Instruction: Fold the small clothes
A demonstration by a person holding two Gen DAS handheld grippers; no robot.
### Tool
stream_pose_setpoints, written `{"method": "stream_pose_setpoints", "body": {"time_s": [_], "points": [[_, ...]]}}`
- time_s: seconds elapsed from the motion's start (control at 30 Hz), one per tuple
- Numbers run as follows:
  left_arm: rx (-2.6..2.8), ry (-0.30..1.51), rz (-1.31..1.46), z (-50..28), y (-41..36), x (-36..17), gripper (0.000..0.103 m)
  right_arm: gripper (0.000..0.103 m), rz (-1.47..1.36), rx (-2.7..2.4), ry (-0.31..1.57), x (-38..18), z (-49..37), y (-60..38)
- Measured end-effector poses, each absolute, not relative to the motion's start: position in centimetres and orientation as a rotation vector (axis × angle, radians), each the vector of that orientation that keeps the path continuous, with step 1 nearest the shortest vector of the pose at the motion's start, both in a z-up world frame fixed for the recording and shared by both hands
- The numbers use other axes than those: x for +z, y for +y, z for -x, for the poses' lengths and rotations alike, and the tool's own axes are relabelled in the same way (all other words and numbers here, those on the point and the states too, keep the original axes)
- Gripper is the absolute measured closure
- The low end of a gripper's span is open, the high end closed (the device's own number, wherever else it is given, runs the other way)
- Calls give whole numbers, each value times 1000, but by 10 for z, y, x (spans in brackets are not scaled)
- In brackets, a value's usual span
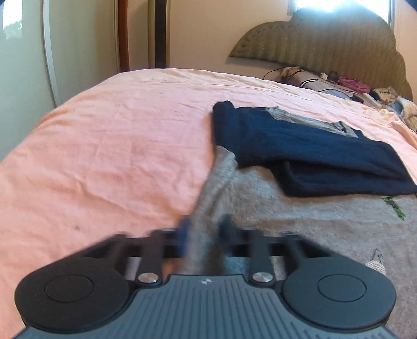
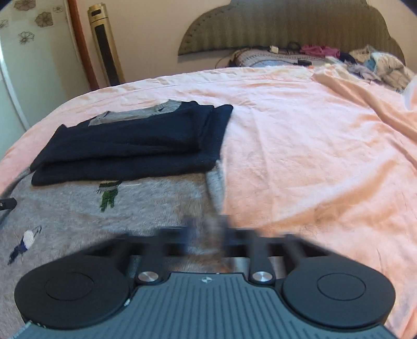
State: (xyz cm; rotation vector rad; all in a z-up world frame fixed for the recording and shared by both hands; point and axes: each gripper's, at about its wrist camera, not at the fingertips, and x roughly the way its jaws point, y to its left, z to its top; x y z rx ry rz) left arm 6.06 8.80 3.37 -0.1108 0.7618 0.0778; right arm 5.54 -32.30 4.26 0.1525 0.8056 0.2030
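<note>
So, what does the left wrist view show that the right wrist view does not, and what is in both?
Only the left wrist view shows the bright window above the headboard and the left gripper, shut on the left edge of the grey sweater.

Only the right wrist view shows the gold tower fan, the flower-patterned door and the right gripper, shut on the sweater's right edge.

Both show the pink sheet, the dark blue sleeves folded across the sweater, the headboard and the clothes pile.

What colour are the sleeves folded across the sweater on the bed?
Dark navy sleeves on a grey sweater; right wrist view shows it best.
</note>
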Motion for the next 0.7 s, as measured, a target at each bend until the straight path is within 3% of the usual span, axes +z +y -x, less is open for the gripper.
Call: {"method": "stream_pose_setpoints", "body": {"time_s": [0.17,0.23,0.27,0.33,0.37,0.4,0.43,0.47,0.5,0.57,0.6,0.63,0.67,0.7], "points": [[82,750,81,-52,100,32,100,96,-219,171,800,34,-47,-347],[77,730,66,-44,98,32,99,92,-261,182,802,34,-43,-349],[72,736,77,-40,98,34,98,85,-305,190,811,36,-40,-352],[36,773,119,-29,101,39,94,47,-364,234,822,44,-29,-355],[18,789,150,-22,103,39,84,40,-365,256,833,47,-21,-354],[-3,808,187,-13,106,39,61,34,-351,272,851,49,-13,-352],[-29,810,222,-2,108,39,48,34,-342,282,873,49,-5,-351],[-56,800,252,7,110,38,24,34,-346,297,894,46,2,-349],[-81,793,280,15,109,37,15,34,-337,314,892,44,9,-346],[-71,775,241,20,99,33,18,37,-289,303,858,43,17,-339],[-42,758,176,20,90,31,40,62,-265,286,854,42,17,-336],[4,744,102,18,84,30,61,94,-258,269,877,41,13,-336],[27,742,66,16,82,30,88,96,-259,273,877,41,12,-338],[13,761,103,12,90,33,99,96,-249,274,880,42,12,-340]]}}
